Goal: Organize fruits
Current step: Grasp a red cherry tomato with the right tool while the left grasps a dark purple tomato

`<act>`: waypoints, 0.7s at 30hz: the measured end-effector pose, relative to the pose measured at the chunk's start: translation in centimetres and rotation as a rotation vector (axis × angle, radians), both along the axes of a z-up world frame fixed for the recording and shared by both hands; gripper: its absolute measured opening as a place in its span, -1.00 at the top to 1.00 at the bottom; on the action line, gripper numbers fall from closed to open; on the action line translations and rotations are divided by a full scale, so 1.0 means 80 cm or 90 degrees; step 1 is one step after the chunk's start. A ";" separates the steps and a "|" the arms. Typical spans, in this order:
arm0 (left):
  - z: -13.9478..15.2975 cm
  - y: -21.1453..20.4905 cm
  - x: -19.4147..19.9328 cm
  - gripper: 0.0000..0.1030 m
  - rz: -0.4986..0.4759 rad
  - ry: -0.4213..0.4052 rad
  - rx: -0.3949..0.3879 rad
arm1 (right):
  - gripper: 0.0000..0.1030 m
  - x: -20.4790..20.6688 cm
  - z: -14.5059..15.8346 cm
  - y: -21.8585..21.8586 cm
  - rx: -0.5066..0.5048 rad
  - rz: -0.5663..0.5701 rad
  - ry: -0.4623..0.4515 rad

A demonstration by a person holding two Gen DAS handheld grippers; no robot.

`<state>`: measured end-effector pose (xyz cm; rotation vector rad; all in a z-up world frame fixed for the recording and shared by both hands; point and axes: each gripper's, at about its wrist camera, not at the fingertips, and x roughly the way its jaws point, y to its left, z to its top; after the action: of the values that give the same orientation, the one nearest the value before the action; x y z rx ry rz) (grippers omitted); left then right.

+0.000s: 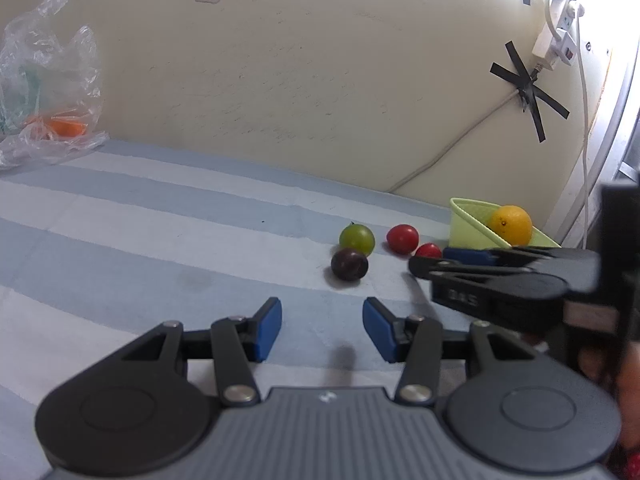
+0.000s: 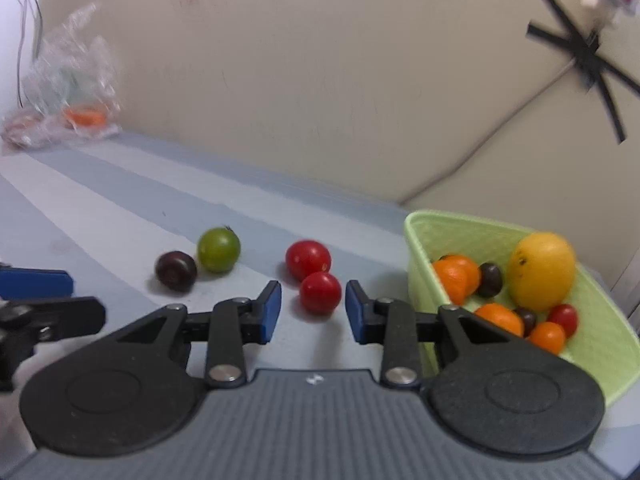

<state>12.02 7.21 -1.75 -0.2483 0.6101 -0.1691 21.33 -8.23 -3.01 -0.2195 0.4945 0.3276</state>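
Loose fruit lies on the striped blue cloth: a green tomato (image 2: pixel 219 249) (image 1: pixel 357 239), a dark purple fruit (image 2: pixel 176 271) (image 1: pixel 349 264) and two red tomatoes (image 2: pixel 308 259) (image 2: pixel 320 292). My right gripper (image 2: pixel 313 310) is open, and the nearer red tomato sits between its blue pads without either pressing on it. The light green basket (image 2: pixel 432 236) (image 1: pixel 464 220), just to its right, holds a yellow citrus (image 2: pixel 542 270), orange pieces and small dark and red fruits. My left gripper (image 1: pixel 322 328) is open and holds nothing, a short way in front of the dark fruit.
A crumpled clear plastic bag (image 1: pixel 48 80) with something orange inside lies at the far left against the cream wall. A power strip (image 1: pixel 556 40) with white cables and black tape crosses hangs on the wall at the right. The right gripper (image 1: pixel 436 262) reaches in beside the basket.
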 end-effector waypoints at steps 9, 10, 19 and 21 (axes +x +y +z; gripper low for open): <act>0.003 -0.002 0.009 0.05 -0.007 -0.007 -0.010 | 0.51 -0.011 -0.001 -0.019 0.052 0.007 0.033; 0.005 -0.006 0.013 0.02 -0.009 -0.013 -0.004 | 0.51 -0.024 -0.001 -0.023 0.057 0.012 0.031; 0.005 -0.046 0.063 0.10 -0.042 0.012 0.034 | 0.51 -0.113 -0.010 -0.062 0.103 0.028 0.024; 0.002 -0.043 0.070 0.22 -0.030 0.032 0.027 | 0.51 -0.112 -0.010 -0.063 0.107 0.025 0.018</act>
<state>17.62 3.80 -1.60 -0.1982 0.6695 -0.1956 12.37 -13.26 -3.78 -0.0608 0.4876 0.4085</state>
